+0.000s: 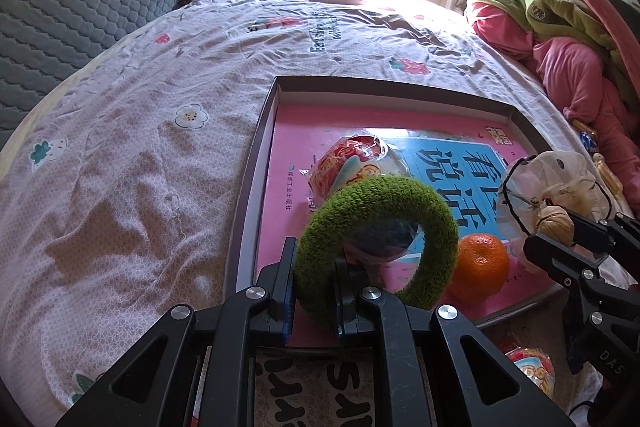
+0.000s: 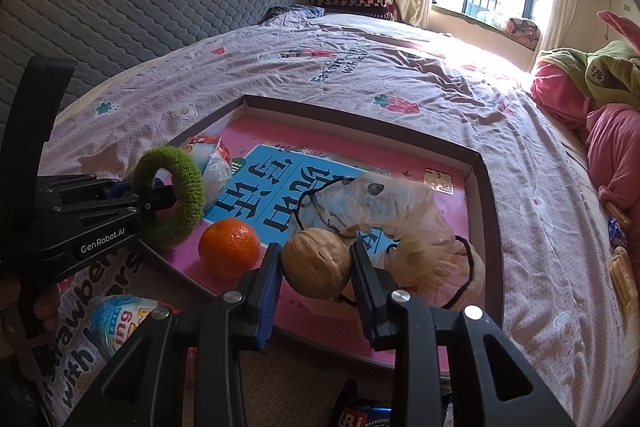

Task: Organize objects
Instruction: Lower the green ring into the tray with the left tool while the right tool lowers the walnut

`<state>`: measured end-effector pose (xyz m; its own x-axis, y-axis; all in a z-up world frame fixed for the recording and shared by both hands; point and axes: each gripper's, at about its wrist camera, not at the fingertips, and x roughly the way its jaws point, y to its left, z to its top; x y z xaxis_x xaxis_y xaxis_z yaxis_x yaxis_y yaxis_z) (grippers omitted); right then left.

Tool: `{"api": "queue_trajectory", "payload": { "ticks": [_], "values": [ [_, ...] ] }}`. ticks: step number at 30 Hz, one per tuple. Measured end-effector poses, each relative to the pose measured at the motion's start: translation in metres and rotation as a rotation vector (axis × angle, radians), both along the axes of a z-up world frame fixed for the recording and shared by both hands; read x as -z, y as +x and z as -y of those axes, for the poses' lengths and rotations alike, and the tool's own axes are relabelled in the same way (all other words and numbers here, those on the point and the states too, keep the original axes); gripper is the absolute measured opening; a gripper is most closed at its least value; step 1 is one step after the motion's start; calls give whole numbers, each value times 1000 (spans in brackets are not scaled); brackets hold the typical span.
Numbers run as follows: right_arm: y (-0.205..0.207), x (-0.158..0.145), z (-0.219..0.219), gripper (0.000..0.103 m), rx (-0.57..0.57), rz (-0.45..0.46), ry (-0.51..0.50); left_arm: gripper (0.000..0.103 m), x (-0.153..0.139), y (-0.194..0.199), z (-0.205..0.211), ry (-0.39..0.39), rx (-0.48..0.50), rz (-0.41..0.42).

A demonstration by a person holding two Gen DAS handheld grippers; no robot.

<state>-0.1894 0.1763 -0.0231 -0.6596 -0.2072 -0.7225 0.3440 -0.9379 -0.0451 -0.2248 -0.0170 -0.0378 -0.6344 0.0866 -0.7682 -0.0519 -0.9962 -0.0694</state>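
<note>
Looking down my two wrist cameras, I see a wide bed (image 1: 140, 131) under a flowered sheet, and on it a shallow brown box lid (image 1: 256, 163) with a pink book (image 1: 296, 147) lying inside. On the book sit a crumpled clear plastic bag (image 2: 404, 211), a red snack packet (image 1: 352, 163) and an orange (image 2: 229, 247). My left gripper (image 1: 313, 287) is clamped on a fuzzy green ring (image 1: 376, 239), held upright over the lid's near edge. My right gripper (image 2: 316, 263) is closed around a walnut (image 2: 318, 263), just in front of the bag.
</note>
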Motion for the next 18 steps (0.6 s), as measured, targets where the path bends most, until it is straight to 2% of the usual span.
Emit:
{"api": "queue_trajectory", "payload": {
  "ticks": [12, 18],
  "values": [
    [-5, 10, 12, 35, -28, 32, 49, 14, 3, 2, -4, 0, 11, 4],
    [-7, 13, 11, 35, -31, 50, 38, 14, 1, 4, -7, 14, 33, 15]
  ]
}}
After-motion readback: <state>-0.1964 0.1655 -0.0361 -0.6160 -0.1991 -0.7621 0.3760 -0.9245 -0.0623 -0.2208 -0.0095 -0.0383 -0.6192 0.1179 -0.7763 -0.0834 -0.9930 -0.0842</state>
